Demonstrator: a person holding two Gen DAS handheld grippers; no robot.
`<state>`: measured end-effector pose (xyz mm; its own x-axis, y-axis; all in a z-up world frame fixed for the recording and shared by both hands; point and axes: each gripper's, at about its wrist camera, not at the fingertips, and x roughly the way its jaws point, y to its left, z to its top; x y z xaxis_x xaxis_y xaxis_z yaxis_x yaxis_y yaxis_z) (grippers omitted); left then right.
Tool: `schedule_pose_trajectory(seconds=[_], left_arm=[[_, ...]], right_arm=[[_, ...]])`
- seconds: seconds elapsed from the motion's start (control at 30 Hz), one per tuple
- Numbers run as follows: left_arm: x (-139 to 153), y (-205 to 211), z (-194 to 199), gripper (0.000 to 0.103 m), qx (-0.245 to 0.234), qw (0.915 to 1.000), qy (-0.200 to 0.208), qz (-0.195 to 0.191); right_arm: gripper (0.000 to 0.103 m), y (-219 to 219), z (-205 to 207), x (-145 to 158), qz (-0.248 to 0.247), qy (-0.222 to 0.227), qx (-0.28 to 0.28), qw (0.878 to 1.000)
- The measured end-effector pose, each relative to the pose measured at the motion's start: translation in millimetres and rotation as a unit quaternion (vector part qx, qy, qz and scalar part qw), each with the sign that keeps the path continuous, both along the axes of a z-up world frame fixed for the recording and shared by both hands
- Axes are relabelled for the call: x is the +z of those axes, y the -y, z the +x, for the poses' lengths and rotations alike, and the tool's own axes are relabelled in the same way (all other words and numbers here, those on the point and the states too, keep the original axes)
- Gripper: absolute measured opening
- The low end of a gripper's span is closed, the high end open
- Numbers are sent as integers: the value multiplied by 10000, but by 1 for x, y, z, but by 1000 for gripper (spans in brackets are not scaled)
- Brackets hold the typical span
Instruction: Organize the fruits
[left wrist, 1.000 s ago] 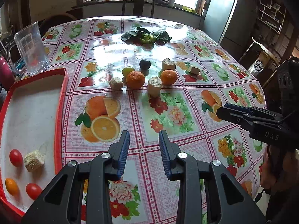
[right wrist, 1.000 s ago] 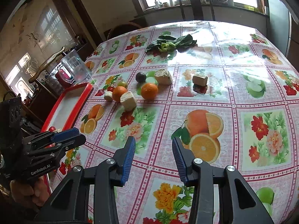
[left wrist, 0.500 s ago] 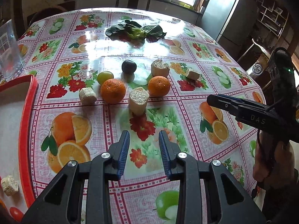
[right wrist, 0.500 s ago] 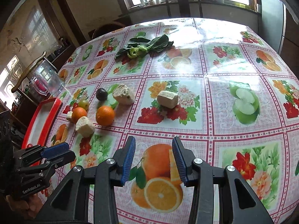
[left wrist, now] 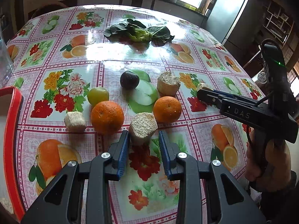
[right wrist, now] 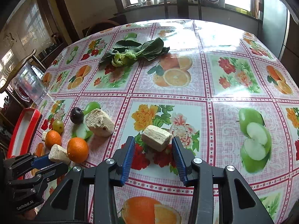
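Two oranges, a green fruit and a dark plum lie mid-table among beige fibrous chunks. My left gripper is open, and an upright beige chunk stands between its fingertips with no pad pressing on it. In the right wrist view my right gripper has its jaws closing around a beige block; small gaps still show on both sides. The left gripper shows there at lower left, beside an orange.
A red-rimmed tray lies at the left table edge, with a clear pitcher behind it. Leafy greens lie farther back. Another beige chunk and a small one sit among the fruit. A chair stands beyond the table.
Both grippers have moved forward and down over the table toward the fruit group. Each now has a beige chunk between its fingertips. The right jaws have narrowed slightly.
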<state>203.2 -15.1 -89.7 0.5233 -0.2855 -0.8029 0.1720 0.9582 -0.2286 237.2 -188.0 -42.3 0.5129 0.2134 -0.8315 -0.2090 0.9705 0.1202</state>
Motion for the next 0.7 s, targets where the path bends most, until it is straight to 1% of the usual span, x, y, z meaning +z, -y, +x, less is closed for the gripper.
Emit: schedule_pose_trajectory(seconds=[0.03, 0.07, 0.1, 0.13, 0.37, 0.5, 0.7], left_arm=[[0, 1, 0, 29, -10, 10000, 25, 26], [0, 2, 1, 29, -14, 10000, 54, 61], [-1, 3, 0, 26, -18, 9999, 88, 115], [-1, 3, -1, 26, -34, 9998, 115, 125], [-1, -6, -15, 26, -13, 9999, 99, -61], [1, -13, -32, 26, 28, 9999, 84, -144], [11, -28, -61, 26, 141, 9995, 202, -193]], right_arm=[[39, 0, 0, 0, -26, 23, 4, 10000], [33, 0, -1, 0, -80, 47, -3, 10000], [33, 0, -2, 0, -78, 56, 20, 10000], [33, 0, -5, 0, -23, 57, 32, 10000], [33, 3, -41, 9, 254, 45, 109, 9996], [33, 0, -68, 20, 451, 58, 222, 9987], [33, -14, -100, 39, 645, 135, 407, 9970]])
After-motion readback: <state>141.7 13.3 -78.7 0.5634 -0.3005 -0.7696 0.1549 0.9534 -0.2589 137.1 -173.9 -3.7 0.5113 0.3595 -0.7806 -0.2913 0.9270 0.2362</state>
